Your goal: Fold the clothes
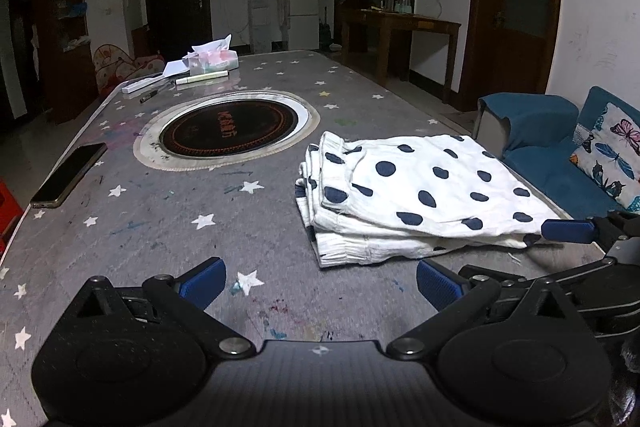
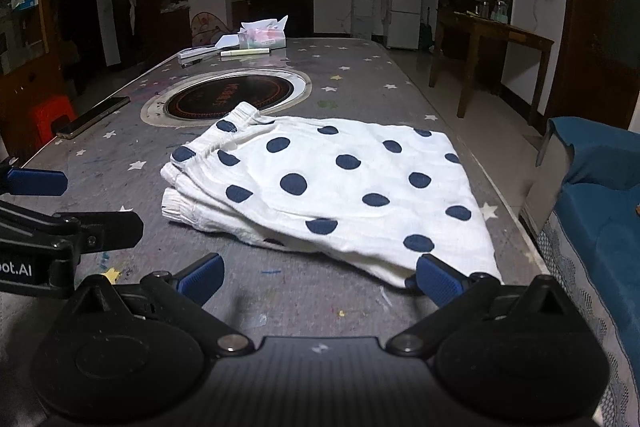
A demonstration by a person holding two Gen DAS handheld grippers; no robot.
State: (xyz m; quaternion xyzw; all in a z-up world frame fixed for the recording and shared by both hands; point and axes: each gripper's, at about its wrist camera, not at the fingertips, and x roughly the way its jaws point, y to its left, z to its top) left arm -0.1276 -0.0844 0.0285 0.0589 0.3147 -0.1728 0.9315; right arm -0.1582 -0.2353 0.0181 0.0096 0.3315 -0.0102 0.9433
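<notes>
A white garment with dark blue dots [image 1: 416, 199] lies folded into a flat stack on the grey star-patterned table [image 1: 168, 227], toward its right edge; it also shows in the right wrist view [image 2: 340, 191]. My left gripper [image 1: 320, 281] is open and empty, just short of the garment's near left corner. My right gripper [image 2: 320, 279] is open and empty; its right fingertip [image 2: 438, 277] sits at the garment's near corner. The right gripper's finger [image 1: 568, 230] shows beside the stack in the left wrist view.
A round black cooktop [image 1: 228, 129] is set in the table's middle. A phone [image 1: 68, 175] lies near the left edge. A tissue box [image 1: 214, 61], pens and papers sit at the far end. A blue sofa [image 1: 560, 155] stands right of the table.
</notes>
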